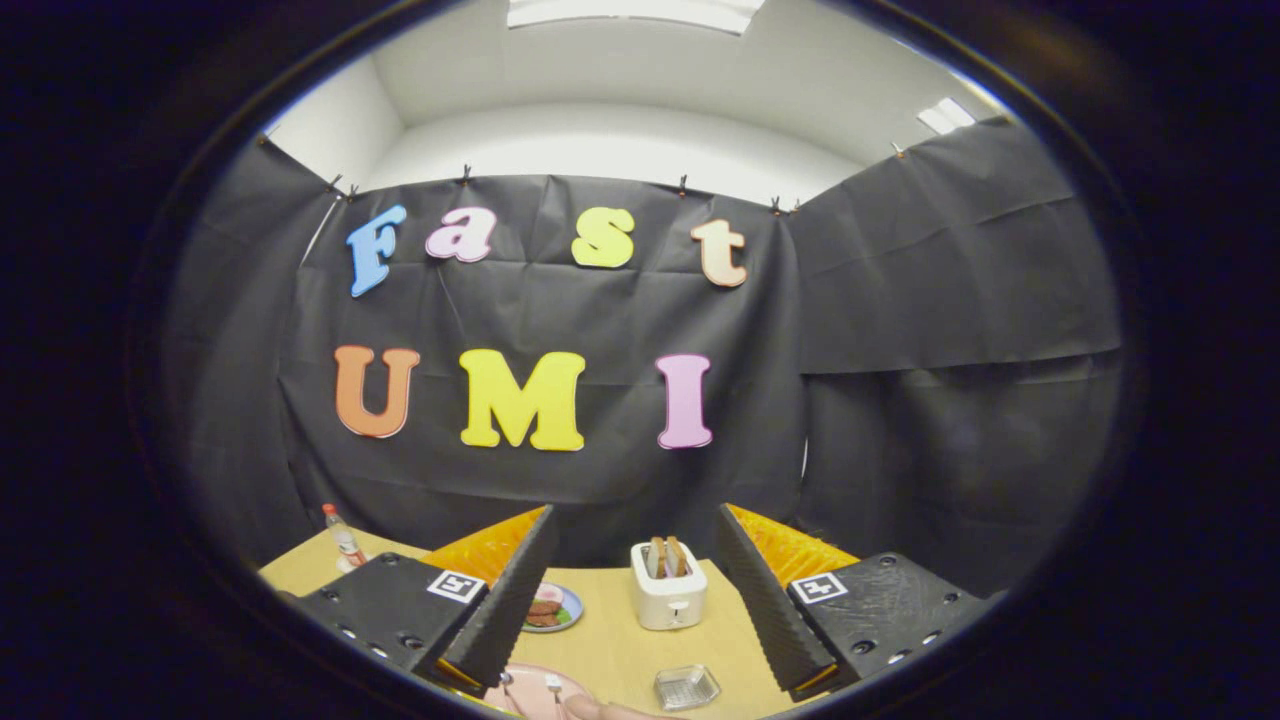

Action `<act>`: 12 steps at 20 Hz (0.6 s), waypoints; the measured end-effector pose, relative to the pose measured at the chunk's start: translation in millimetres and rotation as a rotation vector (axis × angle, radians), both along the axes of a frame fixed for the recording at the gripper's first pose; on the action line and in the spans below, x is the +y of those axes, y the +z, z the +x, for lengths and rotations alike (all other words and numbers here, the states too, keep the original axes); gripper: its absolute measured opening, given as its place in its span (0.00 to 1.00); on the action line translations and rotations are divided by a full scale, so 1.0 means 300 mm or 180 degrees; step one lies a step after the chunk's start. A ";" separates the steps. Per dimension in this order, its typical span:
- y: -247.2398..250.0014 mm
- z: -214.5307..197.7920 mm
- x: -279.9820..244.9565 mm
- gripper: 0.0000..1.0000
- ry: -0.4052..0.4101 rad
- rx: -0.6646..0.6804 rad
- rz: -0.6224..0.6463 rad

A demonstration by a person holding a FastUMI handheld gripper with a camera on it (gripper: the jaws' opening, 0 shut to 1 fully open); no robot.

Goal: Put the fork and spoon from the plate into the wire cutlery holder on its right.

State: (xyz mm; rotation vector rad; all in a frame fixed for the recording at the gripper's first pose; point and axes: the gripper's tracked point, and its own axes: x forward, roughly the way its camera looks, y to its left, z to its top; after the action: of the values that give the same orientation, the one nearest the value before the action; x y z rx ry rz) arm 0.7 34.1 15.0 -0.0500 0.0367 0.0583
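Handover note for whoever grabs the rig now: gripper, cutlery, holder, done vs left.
Gripper: open, holding nothing, raised above the table.
Pink plate: below, near the left finger, with the cutlery on it; fork and spoon are hard to tell apart.
Wire cutlery holder: to the plate's right, looks empty.
Beyond the fingers: toaster, a food plate, a bottle.
Done: nothing yet. Left: move both pieces into the holder.

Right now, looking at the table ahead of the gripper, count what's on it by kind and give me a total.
Plates: 2, a pink plate between the open gripper fingers and a food plate beyond
Toasters: 1, the toaster
Bottles: 1, the bottle
Wire holders: 1, the wire cutlery holder
Total: 5
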 end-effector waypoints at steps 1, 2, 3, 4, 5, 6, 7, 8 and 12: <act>-0.007 0.007 0.008 0.95 0.0032 0.0026 -0.0017; -0.013 0.015 0.015 0.95 0.0068 0.0044 -0.0028; -0.019 0.020 0.020 0.95 0.0103 0.0073 -0.0035; -0.039 0.023 0.031 0.95 0.0146 0.0105 -0.0037; -0.061 0.029 0.045 0.95 0.0190 0.0148 -0.0036; -0.094 0.034 0.064 0.95 0.0273 0.0189 -0.0003; -0.123 0.039 0.098 0.95 0.0388 0.0225 0.0032; -0.163 0.052 0.112 0.95 0.0447 0.0275 0.0042; -0.346 0.084 0.154 0.95 0.0551 0.0420 -0.0048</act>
State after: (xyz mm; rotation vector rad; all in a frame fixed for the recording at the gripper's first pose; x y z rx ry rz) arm 26.0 80.2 -88.7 -0.0642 0.1648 0.2342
